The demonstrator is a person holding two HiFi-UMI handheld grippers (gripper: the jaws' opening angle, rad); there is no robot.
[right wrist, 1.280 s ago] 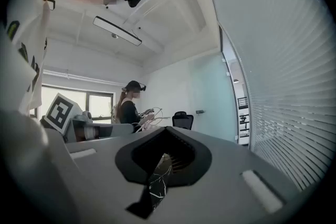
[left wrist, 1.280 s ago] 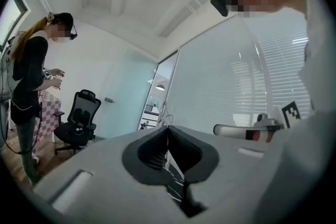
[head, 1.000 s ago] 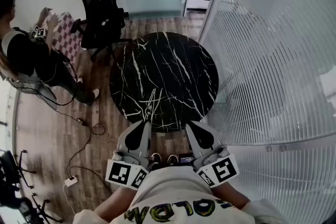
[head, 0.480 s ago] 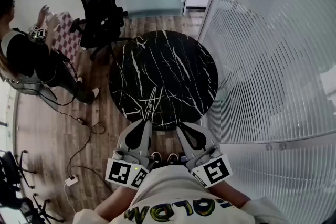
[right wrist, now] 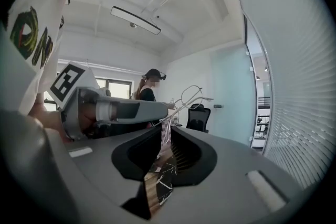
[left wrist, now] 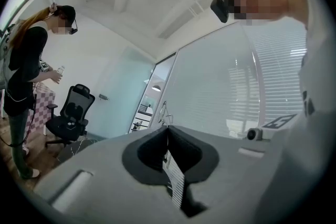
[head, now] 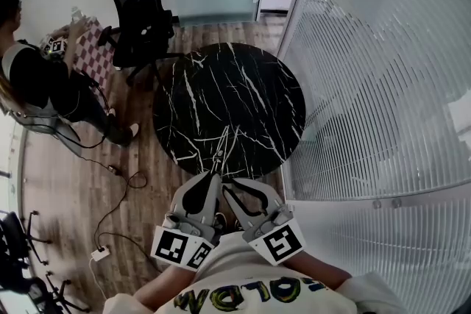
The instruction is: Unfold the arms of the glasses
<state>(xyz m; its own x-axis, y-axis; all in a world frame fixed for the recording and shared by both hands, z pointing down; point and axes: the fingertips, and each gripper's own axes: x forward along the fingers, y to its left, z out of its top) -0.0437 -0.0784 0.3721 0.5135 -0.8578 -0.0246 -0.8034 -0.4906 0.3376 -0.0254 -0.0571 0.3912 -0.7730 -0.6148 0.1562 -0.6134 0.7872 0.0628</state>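
From above, both tools meet just off the near rim of the round black table [head: 243, 84], whose marble top is veined in white. The left gripper [head: 208, 176] is clenched on the glasses [head: 221, 145], a thin wire frame poking out over that rim. I'd say it is steadying them so the other tool can work an arm. The right gripper [head: 229, 184] sits just beside it.

In the left gripper view, the smooth grey jaws meet, and the glasses [left wrist: 164, 113] rise from their tip.

In the right gripper view, the jaws have just been opening. The gap shows wooden floor and table, and a thin wire reaches the tip, seemingly unpinched.
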